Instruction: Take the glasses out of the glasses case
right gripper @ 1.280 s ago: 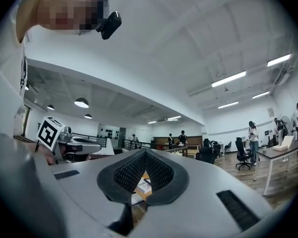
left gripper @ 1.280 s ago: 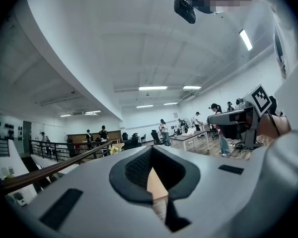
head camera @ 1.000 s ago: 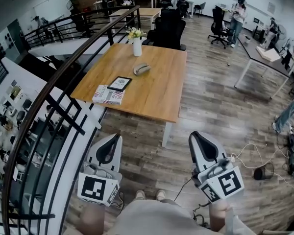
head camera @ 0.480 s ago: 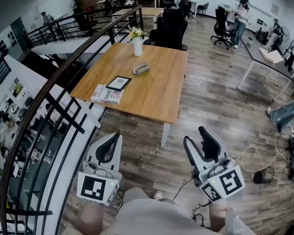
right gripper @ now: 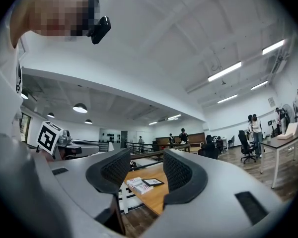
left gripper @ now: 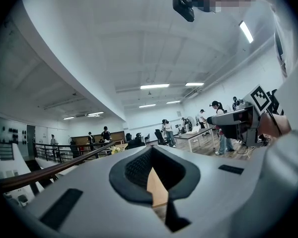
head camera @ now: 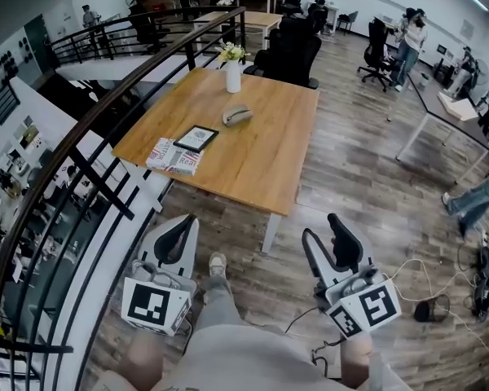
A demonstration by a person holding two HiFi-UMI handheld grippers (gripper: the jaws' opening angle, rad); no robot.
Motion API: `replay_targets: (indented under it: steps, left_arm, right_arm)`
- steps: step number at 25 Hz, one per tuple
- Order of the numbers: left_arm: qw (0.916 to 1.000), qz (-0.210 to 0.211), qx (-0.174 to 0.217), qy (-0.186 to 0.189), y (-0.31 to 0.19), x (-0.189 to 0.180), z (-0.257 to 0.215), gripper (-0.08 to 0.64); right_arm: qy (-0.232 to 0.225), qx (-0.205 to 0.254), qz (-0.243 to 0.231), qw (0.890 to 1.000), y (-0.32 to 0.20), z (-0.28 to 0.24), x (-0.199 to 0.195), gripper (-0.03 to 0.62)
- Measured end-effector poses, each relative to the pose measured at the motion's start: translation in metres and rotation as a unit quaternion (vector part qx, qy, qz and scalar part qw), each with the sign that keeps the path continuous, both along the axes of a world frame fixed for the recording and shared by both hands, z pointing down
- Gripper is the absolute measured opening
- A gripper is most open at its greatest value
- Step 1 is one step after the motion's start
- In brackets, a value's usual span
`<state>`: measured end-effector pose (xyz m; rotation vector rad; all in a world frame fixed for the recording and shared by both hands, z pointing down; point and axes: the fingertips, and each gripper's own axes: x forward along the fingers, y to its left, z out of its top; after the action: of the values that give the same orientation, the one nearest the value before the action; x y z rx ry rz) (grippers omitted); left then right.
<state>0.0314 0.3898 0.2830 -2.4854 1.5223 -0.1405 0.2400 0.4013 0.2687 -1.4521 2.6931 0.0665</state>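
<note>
- The glasses case (head camera: pixel 236 115) lies near the middle of the wooden table (head camera: pixel 261 157), untouched.
- On the same table, a vase (head camera: pixel 233 76) of flowers stands behind it, and a picture frame (head camera: pixel 197 138) and a magazine (head camera: pixel 174 156) lie in front.
- The right claw (head camera: pixel 322 228) is spread wide with nothing between its jaws, well short of the table, above the plank floor (head camera: pixel 367 186).
- The left claw (head camera: pixel 182 225) is pressed together and holds nothing, just as far back.

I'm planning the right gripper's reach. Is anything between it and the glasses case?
Nothing visible. Between the open right gripper and the glasses case lie only floor and bare table. The magazine and tablet lie to the left; the vase stands beyond.
</note>
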Motion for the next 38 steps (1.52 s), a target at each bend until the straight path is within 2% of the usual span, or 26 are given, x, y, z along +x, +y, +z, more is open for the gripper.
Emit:
replay_targets:
  steps: [6, 14, 21, 25, 30, 34, 38]
  left_arm:
    - [1.0, 0.005, 0.002, 0.004, -0.059, -0.011, 0.017, 0.015]
    - [0.9997, 0.01, -0.023, 0.005, -0.19, -0.059, 0.025, 0.015]
    - [0.9984, 0.028, -0.049, 0.006, -0.327, -0.102, 0.016, 0.015]
    - [0.9982, 0.039, -0.045, 0.006, -0.403, -0.131, 0.002, 0.015]
    - [0.9953, 0.062, -0.073, 0.013, -0.527, -0.173, -0.015, 0.015]
    - [0.9927, 0.07, -0.096, 0.02, -0.601, -0.179, -0.006, 0.015]
    - [0.9912, 0.075, -0.107, 0.021, -0.629, -0.175, 0.008, 0.015]
  right_arm:
    - [0.007, -0.01, 0.002, 1.0, -0.062, 0.019, -0.014, 0.219]
    - [0.02, -0.034, 0.001, 0.999, -0.192, 0.029, -0.067, 0.219]
    - [0.03, -0.051, -0.01, 0.998, -0.324, 0.021, -0.126, 0.219]
    - [0.034, -0.06, -0.012, 0.998, -0.395, 0.01, -0.161, 0.219]
    - [0.037, -0.073, -0.007, 0.997, -0.52, -0.014, -0.214, 0.219]
    - [0.043, -0.088, 0.003, 0.995, -0.598, -0.008, -0.218, 0.219]
    - [0.054, -0.101, 0.008, 0.993, -0.63, 0.006, -0.21, 0.219]
